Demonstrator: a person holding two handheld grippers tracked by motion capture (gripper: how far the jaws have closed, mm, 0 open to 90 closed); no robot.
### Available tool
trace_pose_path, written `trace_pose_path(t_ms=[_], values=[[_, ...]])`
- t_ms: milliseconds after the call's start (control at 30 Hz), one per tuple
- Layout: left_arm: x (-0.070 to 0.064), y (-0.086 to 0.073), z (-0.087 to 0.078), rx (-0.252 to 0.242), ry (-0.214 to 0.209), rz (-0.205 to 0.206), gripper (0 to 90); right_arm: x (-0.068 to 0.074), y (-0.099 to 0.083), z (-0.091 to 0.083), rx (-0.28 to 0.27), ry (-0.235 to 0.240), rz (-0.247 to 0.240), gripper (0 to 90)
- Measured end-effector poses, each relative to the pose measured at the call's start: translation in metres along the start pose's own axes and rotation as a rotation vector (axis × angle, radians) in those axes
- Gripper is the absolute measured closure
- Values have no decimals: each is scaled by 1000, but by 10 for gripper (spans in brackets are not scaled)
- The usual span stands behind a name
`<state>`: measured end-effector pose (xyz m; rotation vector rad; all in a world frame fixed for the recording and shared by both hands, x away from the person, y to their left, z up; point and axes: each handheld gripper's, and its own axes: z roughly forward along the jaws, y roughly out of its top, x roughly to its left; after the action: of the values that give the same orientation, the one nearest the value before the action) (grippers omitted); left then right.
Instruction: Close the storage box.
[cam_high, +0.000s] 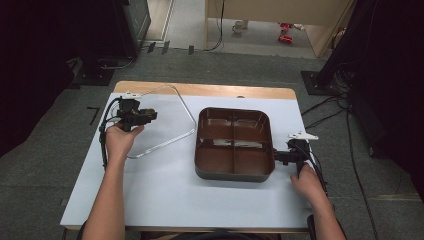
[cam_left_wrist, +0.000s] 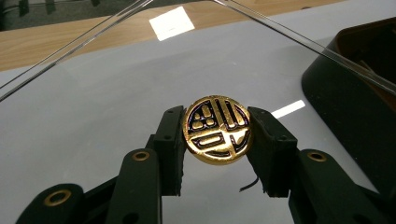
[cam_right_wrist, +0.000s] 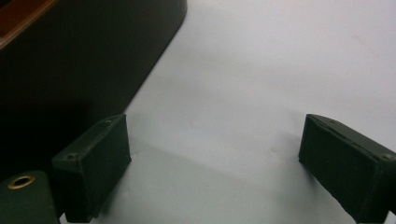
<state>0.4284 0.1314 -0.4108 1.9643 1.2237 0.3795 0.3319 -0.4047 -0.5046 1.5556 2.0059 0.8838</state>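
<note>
- R gripper (cam_right_wrist: 215, 163) fingers (cam_right_wrist: 93, 172) wide apart, holding nothing, low on white surface (cam_high: 165, 185) just beside brown tray (cam_high: 233, 144) corner.
- L gripper (cam_left_wrist: 217, 140) fingers clamped on gold medallion (cam_left_wrist: 217, 129), atop clear lid (cam_high: 165, 120) lying left of tray.
- Bare surface near front edge.

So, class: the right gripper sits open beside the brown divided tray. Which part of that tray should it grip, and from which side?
Grip the tray's right rim wall, coming in from the right where the right gripper already waits, open, at that edge. The wall is thin and upright, so one jaw could go inside and one outside. The body looks too wide to span.
</note>
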Motion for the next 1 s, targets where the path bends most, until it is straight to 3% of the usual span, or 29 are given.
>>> trace_pose_path(t_ms=[267, 467, 633, 800, 1000], values=[[-12, 9, -11, -14, -34, 21, 597, 0, 0, 0, 0, 0, 0, 83], [-30, 17, -13, -18, -69, 71, 597, 0, 0, 0, 0, 0, 0, 83], [-42, 19, -9, -21, -68, 110, 598, 0, 0, 0, 0, 0, 0, 83], [-50, 19, -4, -27, -129, 92, 597, 0, 0, 0, 1, 1, -2, 83], [-63, 20, 1, -22, -141, 118, 598, 0, 0, 0, 0, 0, 1, 83]])
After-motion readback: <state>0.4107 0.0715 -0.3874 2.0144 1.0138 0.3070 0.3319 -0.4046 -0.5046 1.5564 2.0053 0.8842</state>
